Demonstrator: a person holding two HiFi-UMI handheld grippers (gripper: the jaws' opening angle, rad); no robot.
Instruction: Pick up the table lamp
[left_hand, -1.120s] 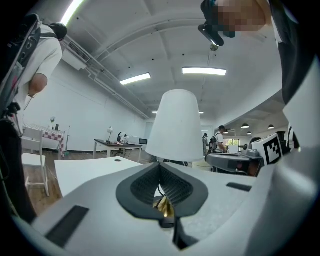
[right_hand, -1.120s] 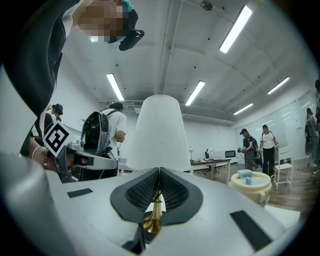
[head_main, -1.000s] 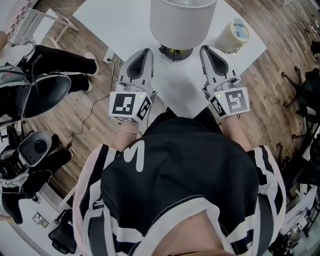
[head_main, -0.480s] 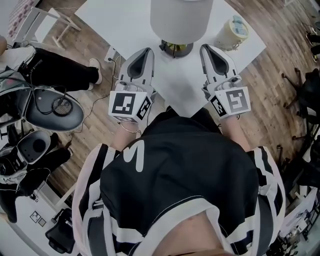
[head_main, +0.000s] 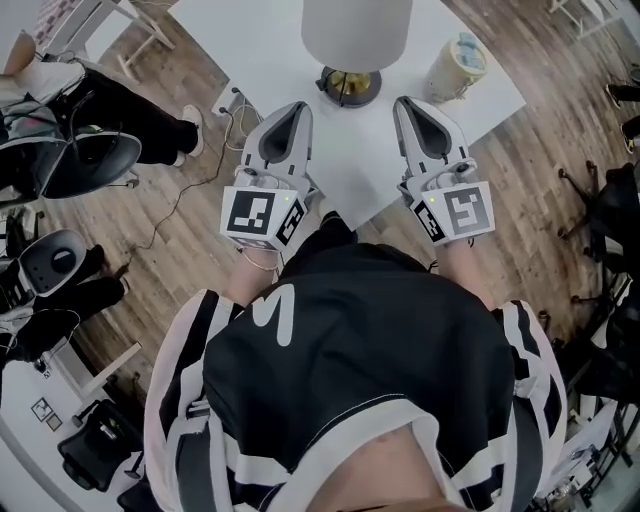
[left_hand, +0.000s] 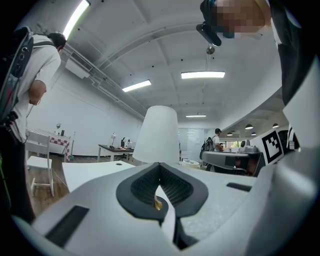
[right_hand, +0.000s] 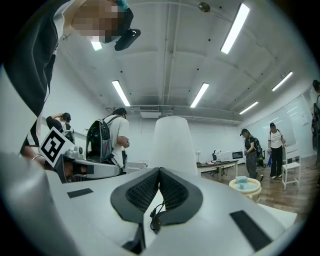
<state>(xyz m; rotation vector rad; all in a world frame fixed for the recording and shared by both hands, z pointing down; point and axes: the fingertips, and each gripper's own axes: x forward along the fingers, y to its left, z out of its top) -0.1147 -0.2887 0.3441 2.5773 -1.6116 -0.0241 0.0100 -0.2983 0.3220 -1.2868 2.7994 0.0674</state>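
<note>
Standing ahead, between left gripper (head_main: 297, 106) and right gripper (head_main: 403, 102): table lamp (head_main: 356, 35) (fingers (head_main: 283, 138) together, empty).

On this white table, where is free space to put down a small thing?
Bare: the table left of the lamp, and the strip between lamp base and near corner. Tight: between lamp and tub.

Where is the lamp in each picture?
Head view: table lamp at top middle.
Left gripper view: lamp in the centre, behind the jaws.
Right gripper view: lamp in the centre, behind the jaws.
Shared landmark: round tub right of lamp, head and right gripper views.
</note>
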